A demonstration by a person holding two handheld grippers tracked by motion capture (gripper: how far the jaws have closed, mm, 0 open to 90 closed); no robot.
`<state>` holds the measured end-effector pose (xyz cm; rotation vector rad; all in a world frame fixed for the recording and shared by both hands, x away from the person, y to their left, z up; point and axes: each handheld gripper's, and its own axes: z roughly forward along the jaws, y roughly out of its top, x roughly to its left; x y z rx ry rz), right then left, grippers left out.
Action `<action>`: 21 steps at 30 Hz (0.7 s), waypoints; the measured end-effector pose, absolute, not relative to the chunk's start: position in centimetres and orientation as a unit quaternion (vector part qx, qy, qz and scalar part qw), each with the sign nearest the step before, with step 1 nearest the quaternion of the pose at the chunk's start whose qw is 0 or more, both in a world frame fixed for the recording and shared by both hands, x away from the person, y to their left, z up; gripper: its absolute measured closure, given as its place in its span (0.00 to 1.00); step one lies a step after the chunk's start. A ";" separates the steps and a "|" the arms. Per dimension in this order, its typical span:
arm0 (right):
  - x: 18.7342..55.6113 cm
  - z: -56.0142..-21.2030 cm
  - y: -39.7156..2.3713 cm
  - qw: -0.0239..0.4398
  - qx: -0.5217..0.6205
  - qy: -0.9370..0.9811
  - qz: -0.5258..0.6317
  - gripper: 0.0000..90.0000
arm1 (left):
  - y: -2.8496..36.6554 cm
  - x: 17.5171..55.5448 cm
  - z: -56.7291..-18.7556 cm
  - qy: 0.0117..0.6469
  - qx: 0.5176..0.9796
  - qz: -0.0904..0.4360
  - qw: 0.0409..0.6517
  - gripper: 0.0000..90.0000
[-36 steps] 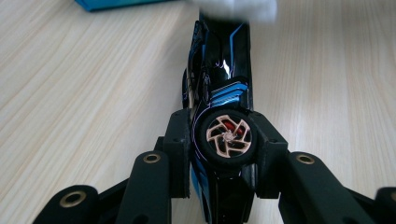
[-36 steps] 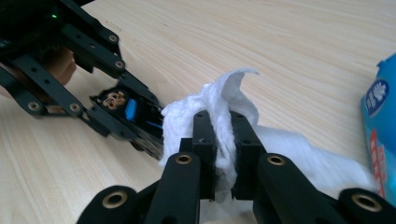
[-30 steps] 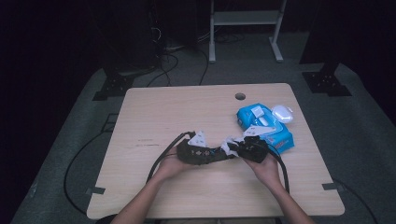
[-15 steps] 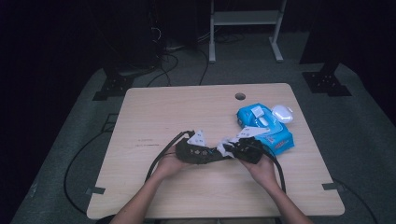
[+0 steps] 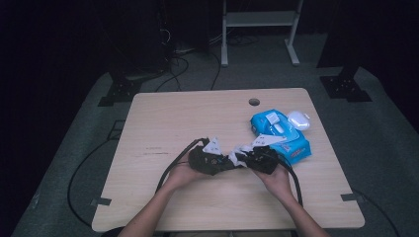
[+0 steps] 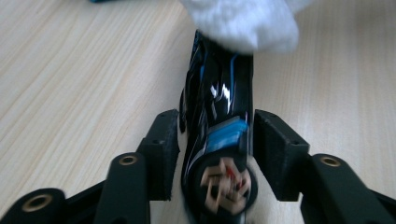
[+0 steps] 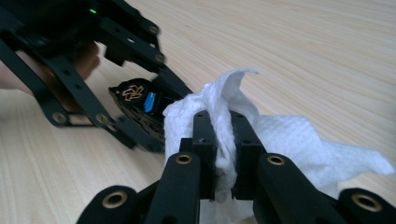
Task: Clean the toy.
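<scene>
A glossy black object [image 6: 217, 107] with a blue mark and an orange emblem on its near end lies between the jaws of my left gripper [image 6: 215, 135]. Those jaws have just been opening and stand close beside it without pressing. My right gripper [image 7: 223, 126] is shut on a crumpled white wipe [image 7: 289, 140]. The wipe [image 6: 243, 21] rests against the object's far end. From the right gripper view the black object [image 7: 140, 105] sits just left of the wipe. In the high view, left gripper [image 5: 228, 162] and right gripper [image 5: 243, 159] meet tip to tip near the table's front.
A blue pack of wipes [image 5: 279, 133] lies just behind the right hand, with a small white item [image 5: 299, 119] beside it. The wooden table [image 5: 173, 113] has a cable hole [image 5: 254, 101] at the back. Black cables trail from both grippers toward the front edge.
Both hands stay in almost the same place in the high view. The grippers remain tip to tip with the wipe between them.
</scene>
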<state>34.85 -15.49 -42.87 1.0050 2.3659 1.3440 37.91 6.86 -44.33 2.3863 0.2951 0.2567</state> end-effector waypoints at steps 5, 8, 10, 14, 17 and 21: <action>34.9 -42.9 -15.2 0.119 0.337 0.812 0.461 0.91 | 7.6 38.1 -44.2 0.114 0.923 0.092 0.356 0.65; 34.9 -42.7 -15.5 0.135 0.341 0.812 0.454 0.91 | 8.0 38.1 -44.0 0.118 0.922 0.086 0.358 0.66; 35.0 -42.7 -15.9 0.139 0.347 0.811 0.450 0.91 | 8.6 38.2 -43.9 0.117 0.922 0.083 0.360 0.70; 35.1 -42.9 -16.2 0.133 0.350 0.808 0.455 0.91 | 8.6 38.2 -43.9 0.117 0.920 0.085 0.363 0.71; 35.0 -43.0 -15.8 0.134 0.348 0.808 0.456 0.91 | 8.0 38.2 -43.8 0.117 0.920 0.086 0.363 0.66; 35.0 -43.1 -15.4 0.127 0.345 0.807 0.463 0.92 | 7.4 38.3 -43.8 0.120 0.921 0.086 0.361 0.60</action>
